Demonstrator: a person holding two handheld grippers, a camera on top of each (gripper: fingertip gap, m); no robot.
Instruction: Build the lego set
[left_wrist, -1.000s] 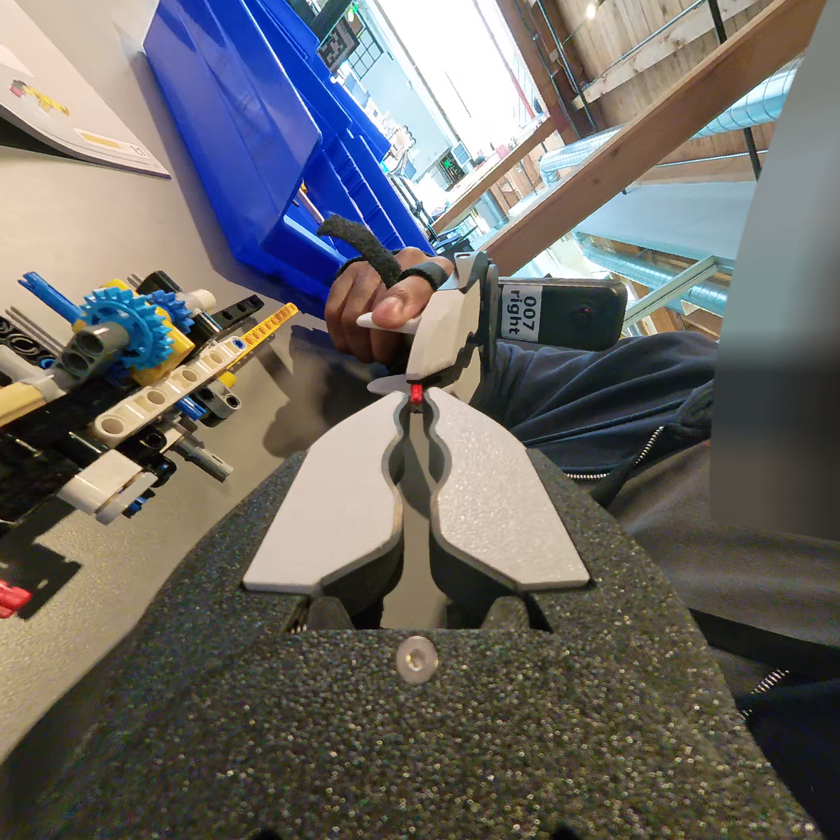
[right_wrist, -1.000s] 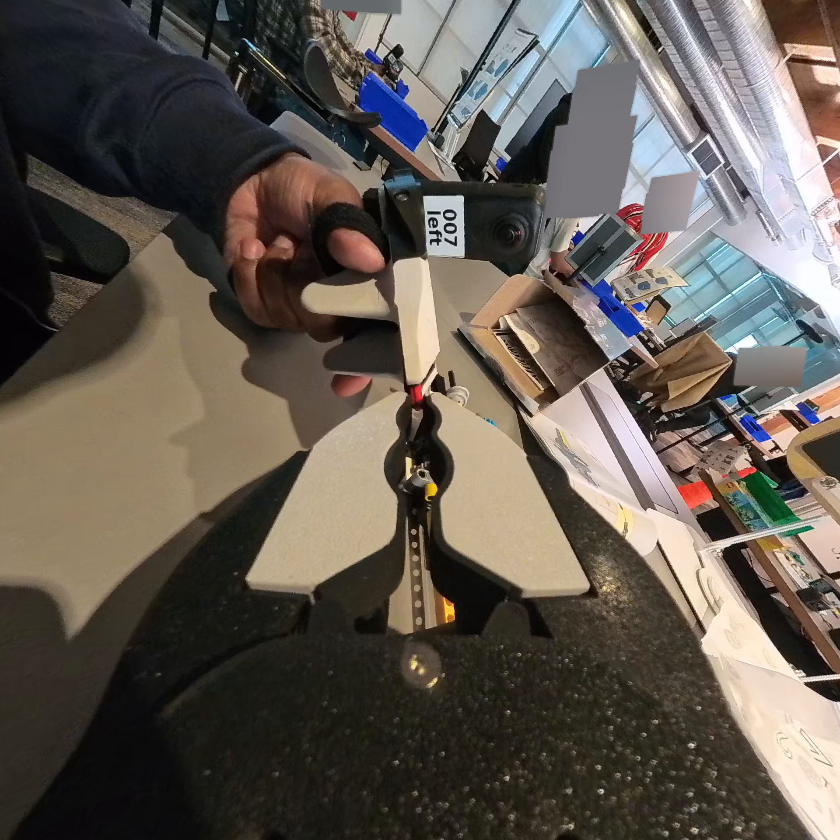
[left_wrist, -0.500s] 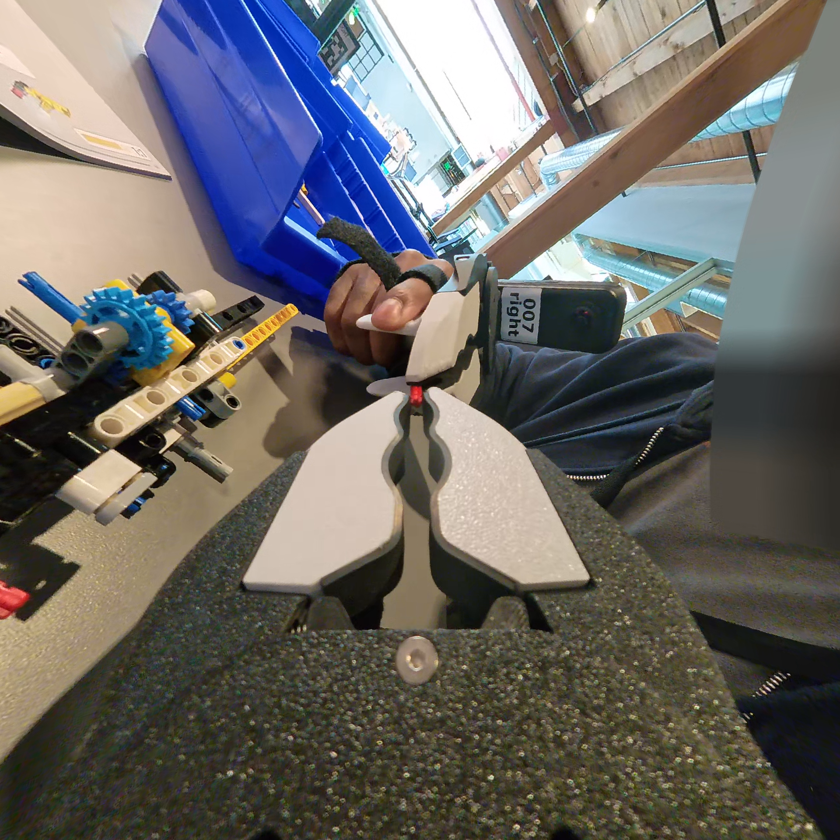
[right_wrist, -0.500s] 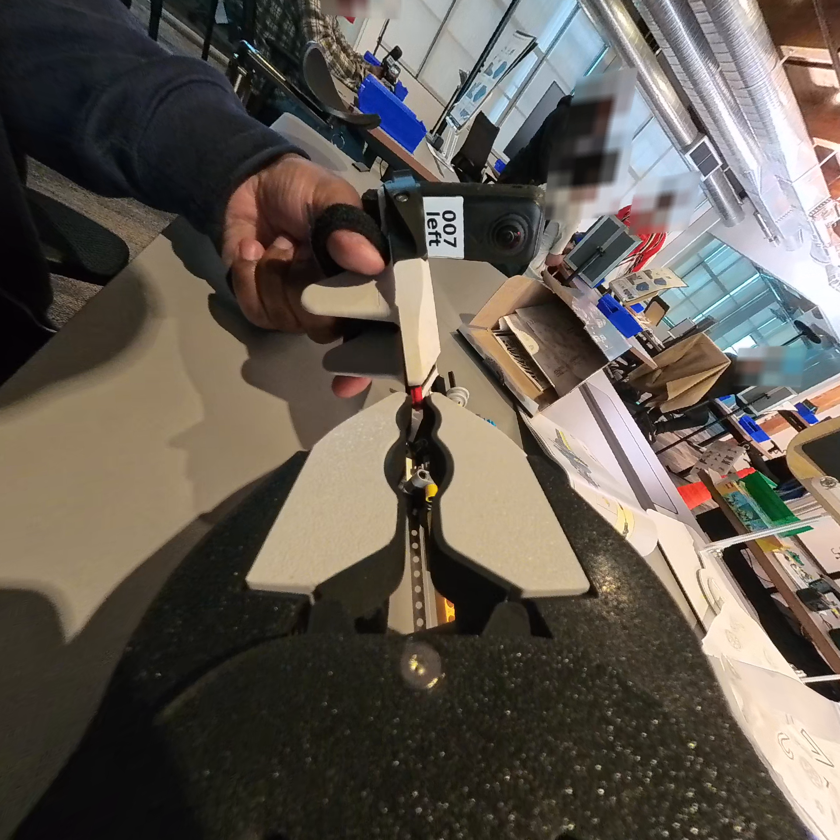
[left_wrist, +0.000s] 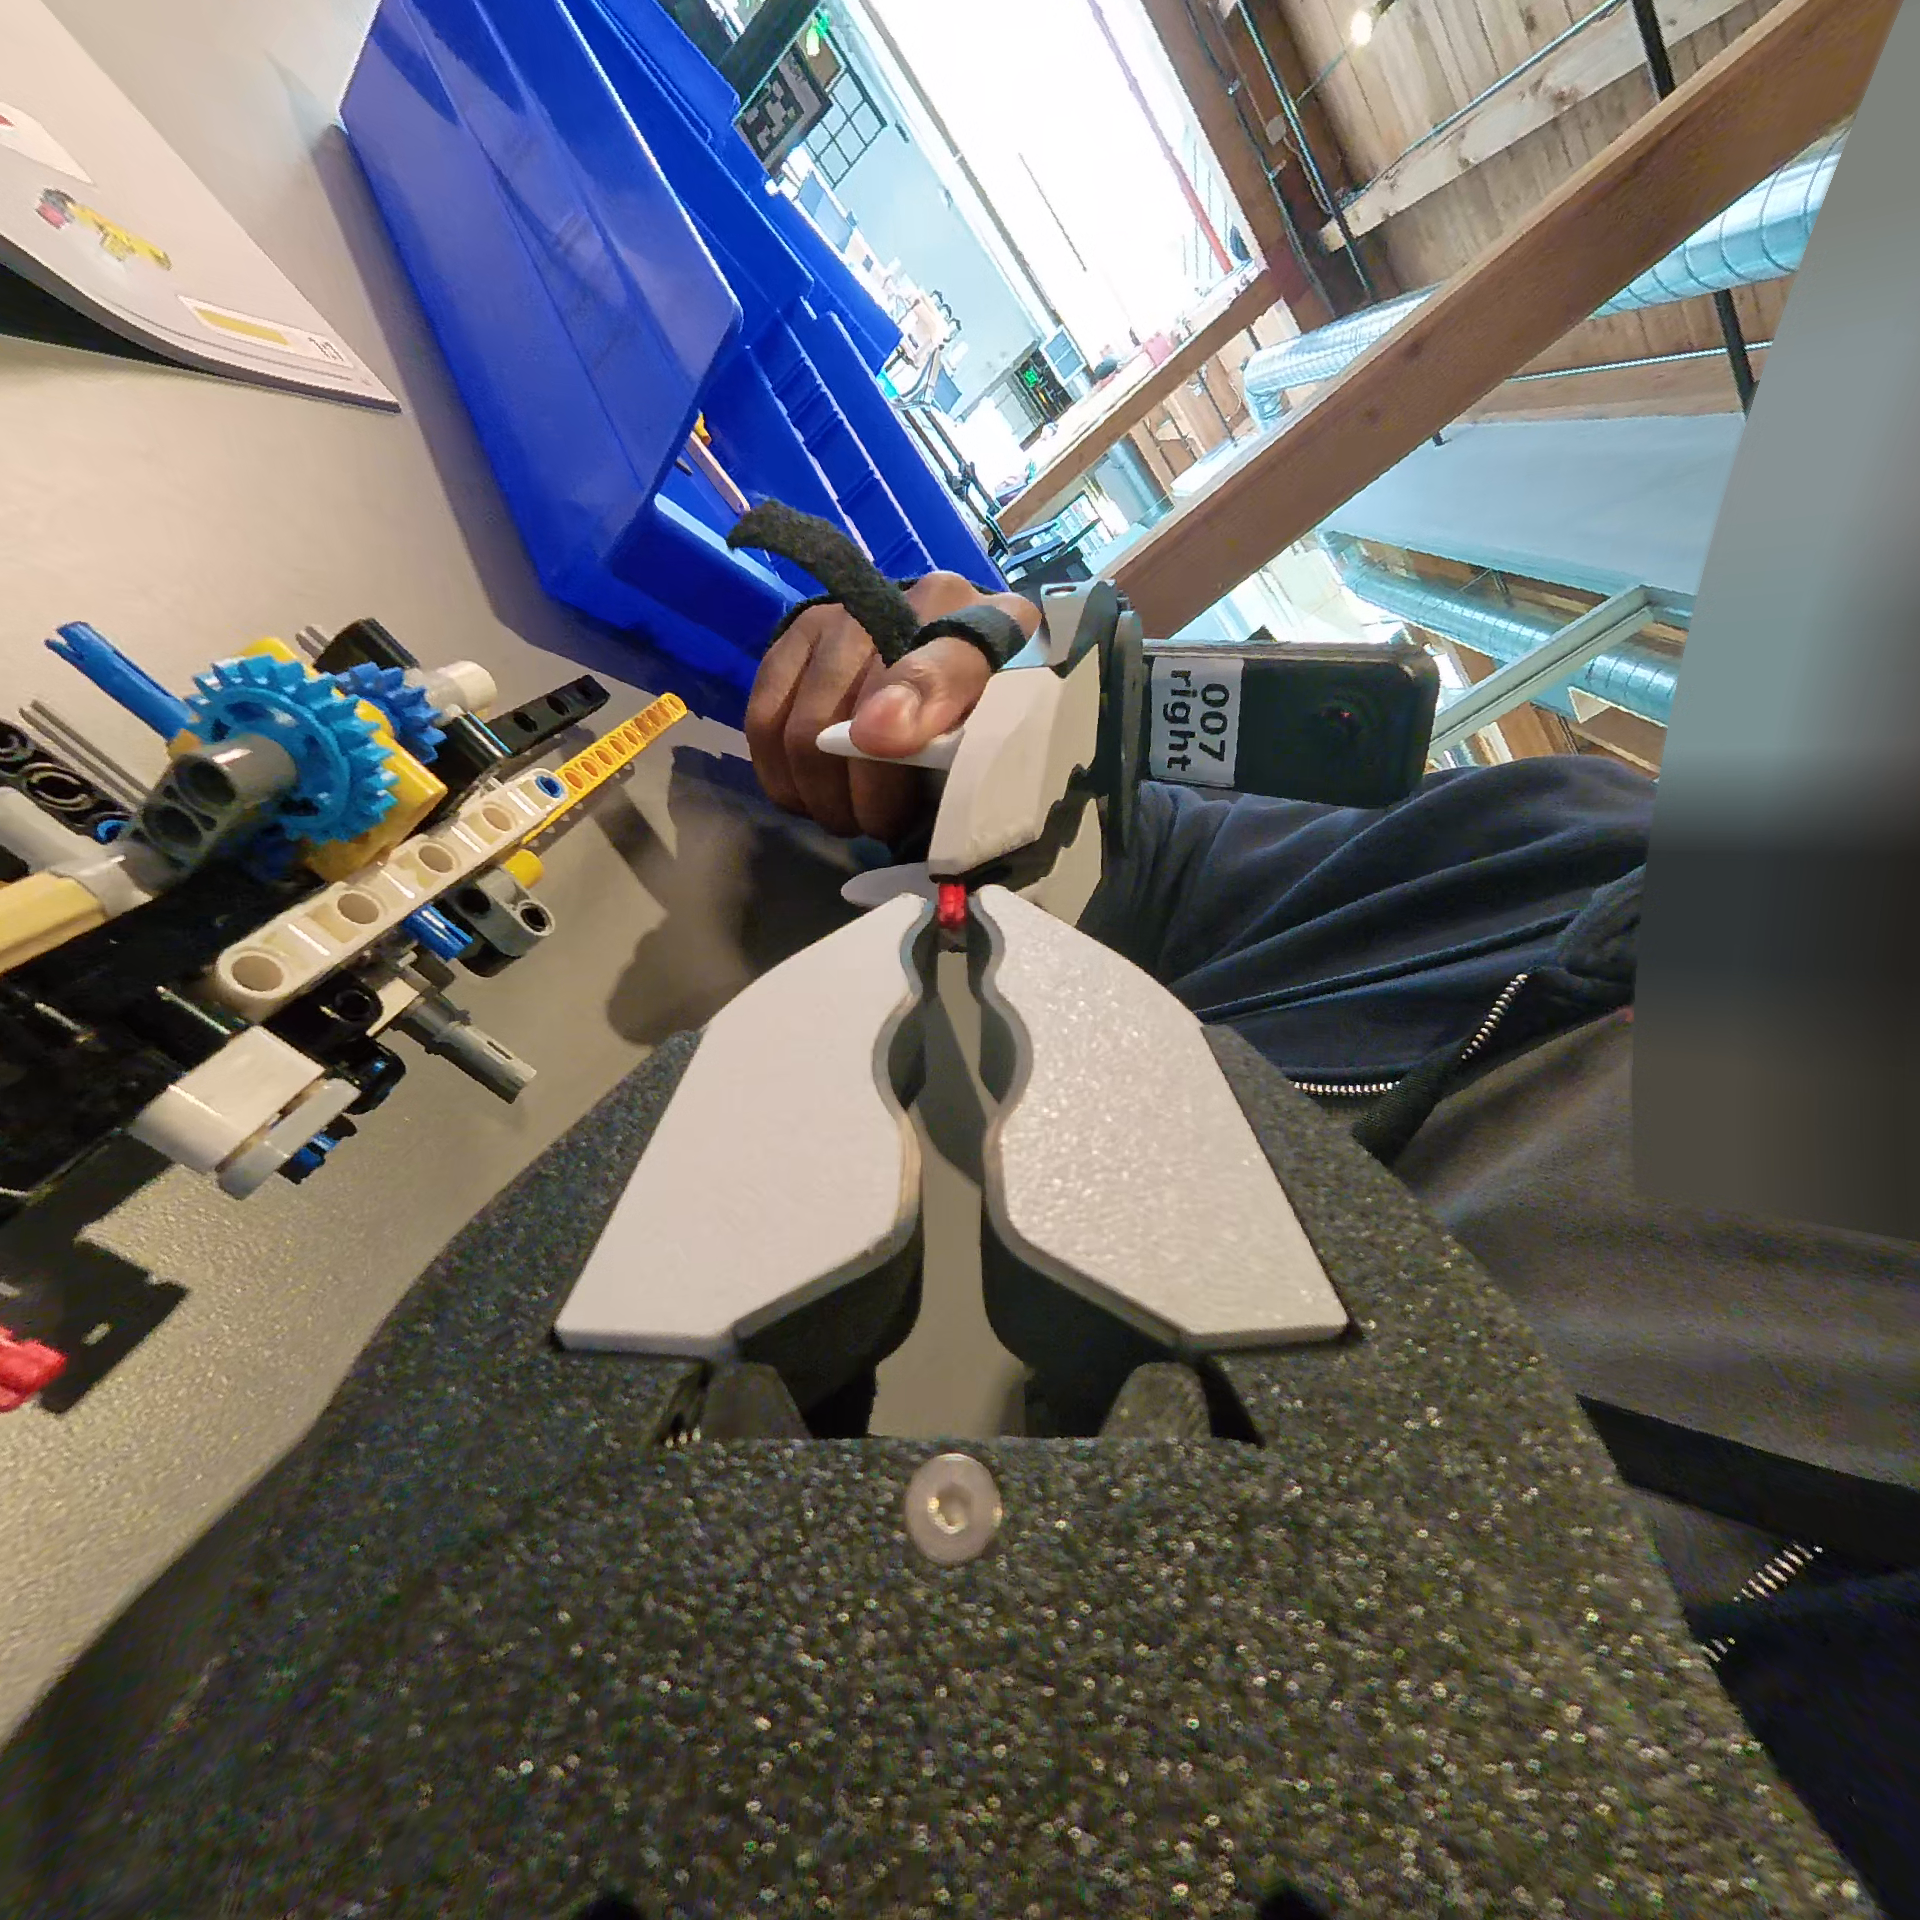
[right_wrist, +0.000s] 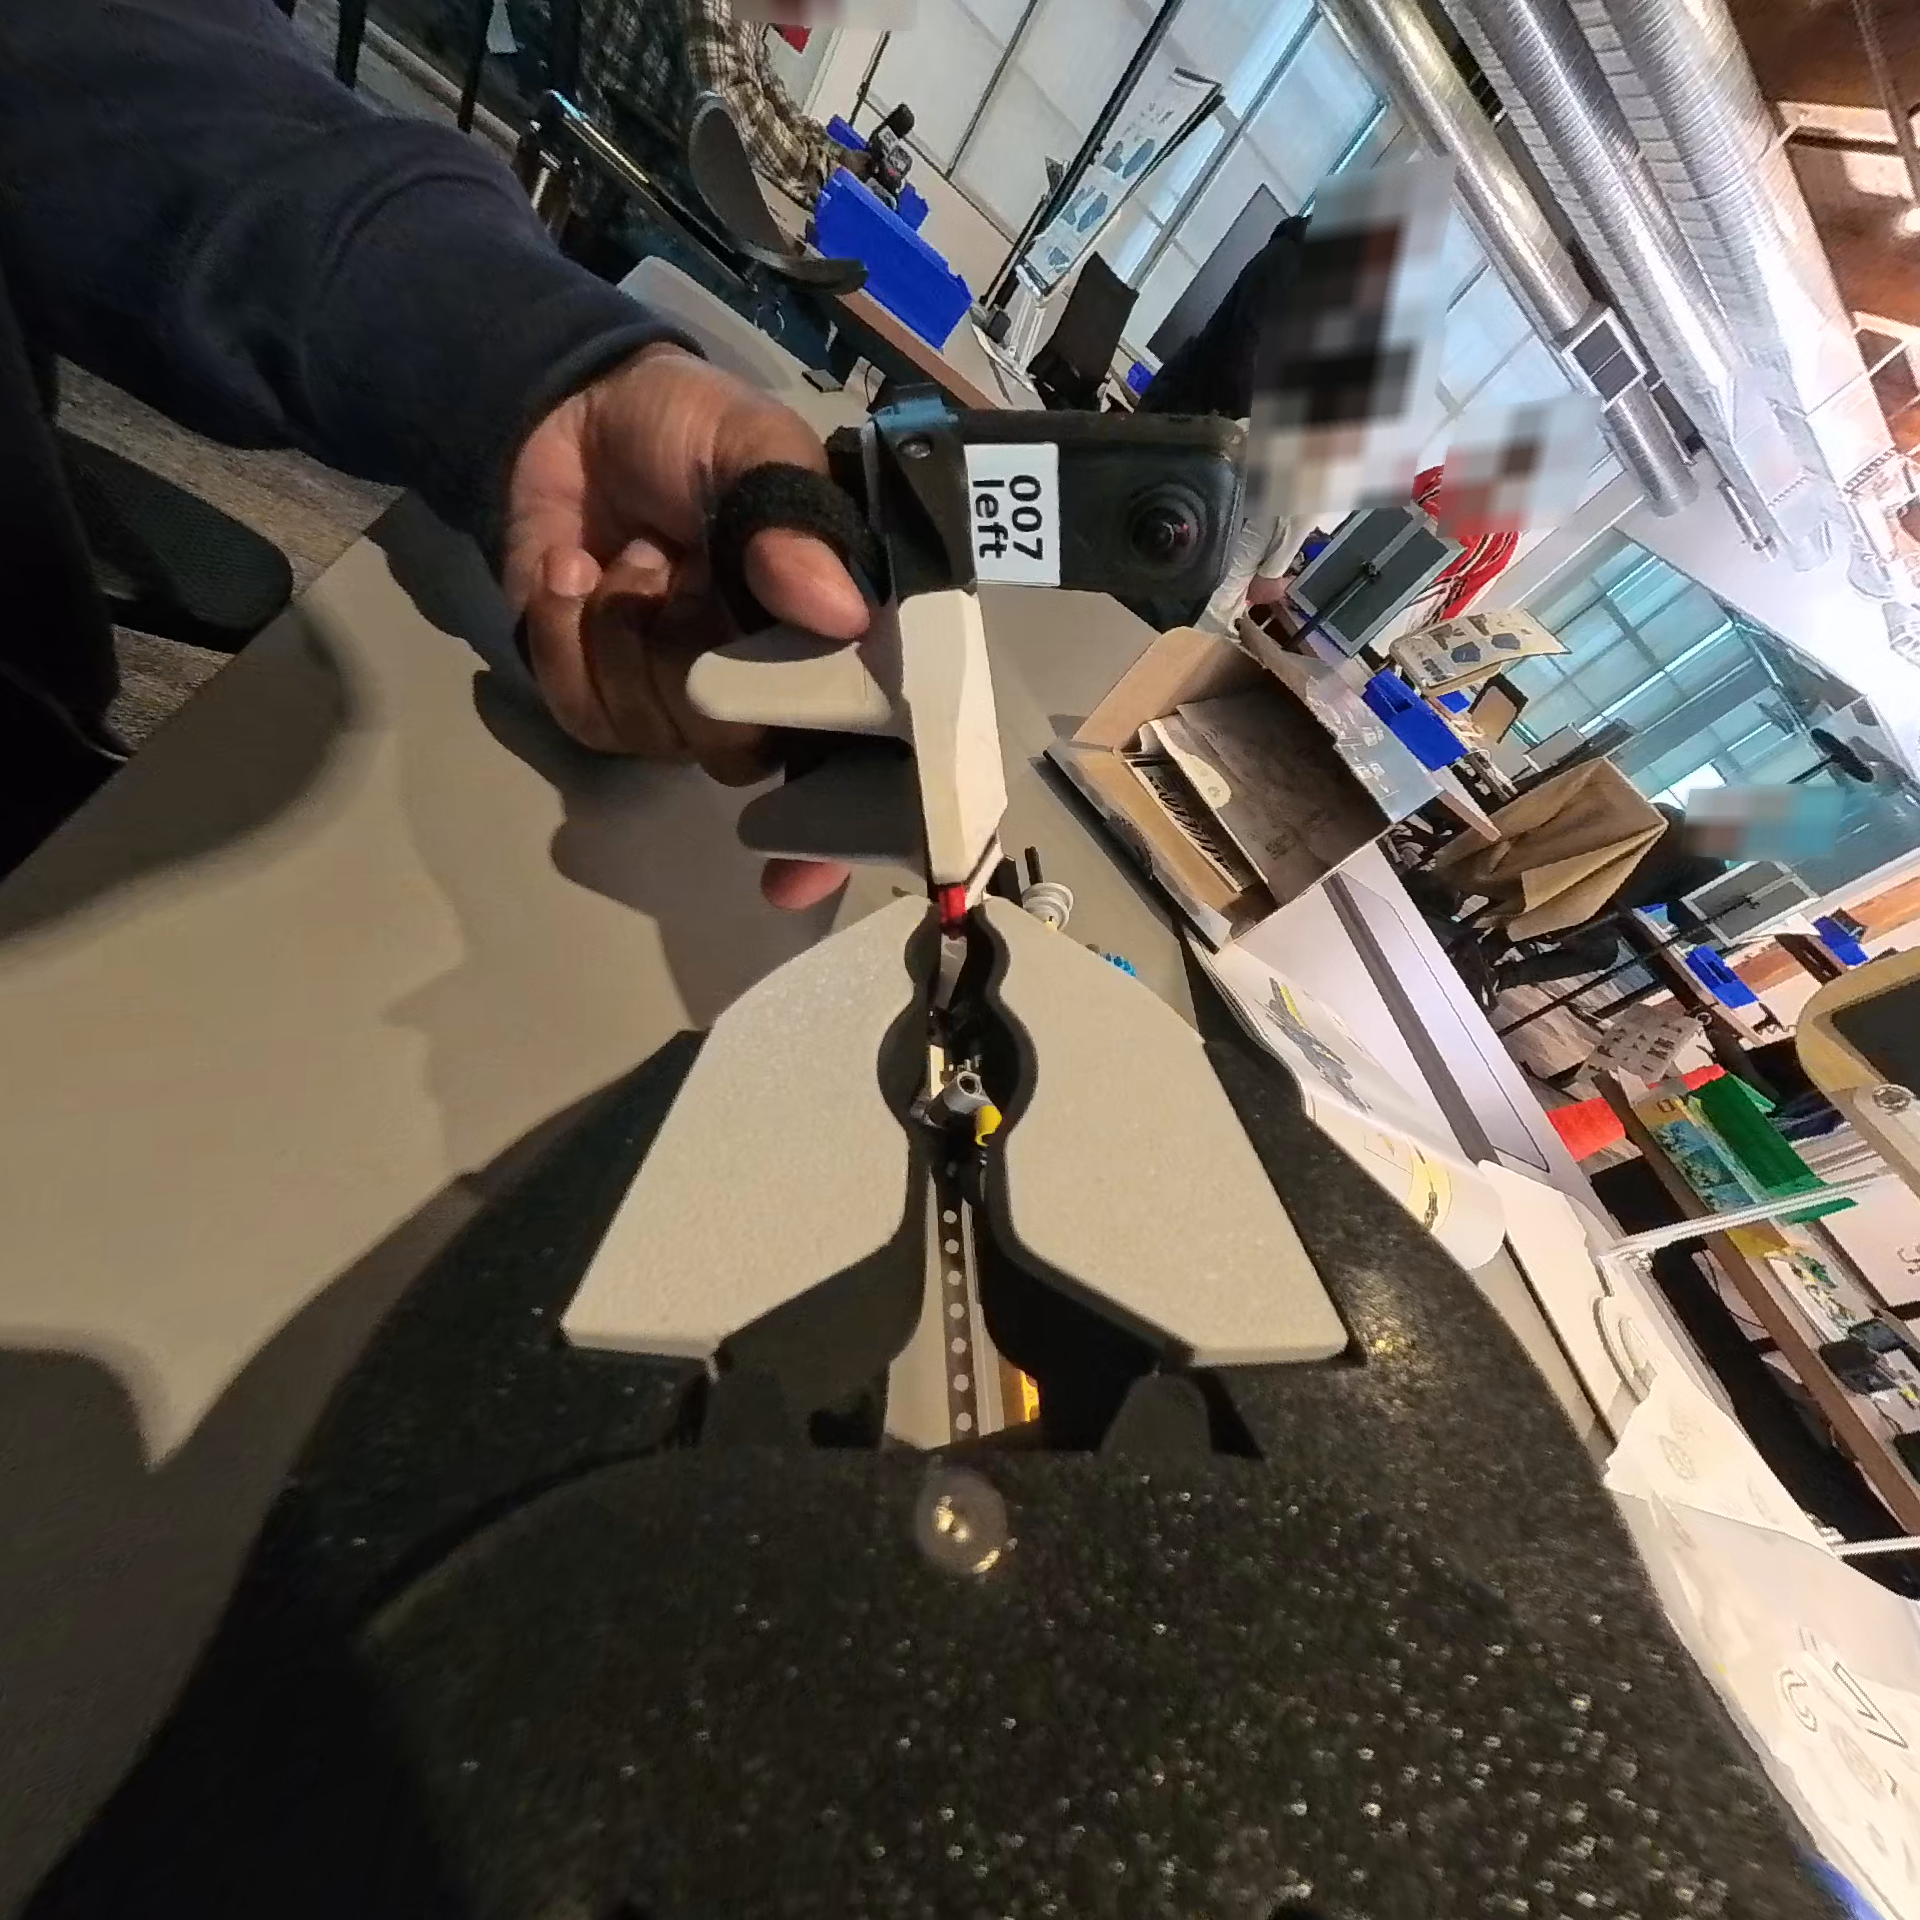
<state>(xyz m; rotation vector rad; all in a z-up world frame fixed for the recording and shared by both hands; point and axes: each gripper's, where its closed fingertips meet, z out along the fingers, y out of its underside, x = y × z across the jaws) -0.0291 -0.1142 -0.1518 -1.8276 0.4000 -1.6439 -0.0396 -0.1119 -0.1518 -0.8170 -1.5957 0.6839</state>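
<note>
Red plastic, a small pin-like piece (left_wrist: 948, 912), is seen pinched at the meeting tips of both grippers, at centre frame in each wrist view. In the left wrist view the left gripper (left_wrist: 948, 930) has its fingers drawn narrow, closed on the near end of the red piece, while the right gripper (left_wrist: 966, 878) comes in from above, tips also closed on it. In the right wrist view the same is shown mirrored: right gripper (right_wrist: 951, 925) narrow on the red piece (right_wrist: 948, 902), left gripper (right_wrist: 961, 878) reaching down from the upper centre. The partly built model (left_wrist: 281, 862), with blue gears (left_wrist: 275, 732), white beam and yellow beam, lies on the grey table (left_wrist: 208, 499) at the left of the left wrist view, well apart from both grippers. Blue bins (left_wrist: 582, 312) stand at upper left, and an instruction booklet (left_wrist: 156, 270) lies at the far left edge. Step judged in hand: a handover or re-grip of the red piece between the 2 grippers. Next move would call for 1 gripper to release cleanly, then for the piece to be carried to the model and aligned with a hole.
</note>
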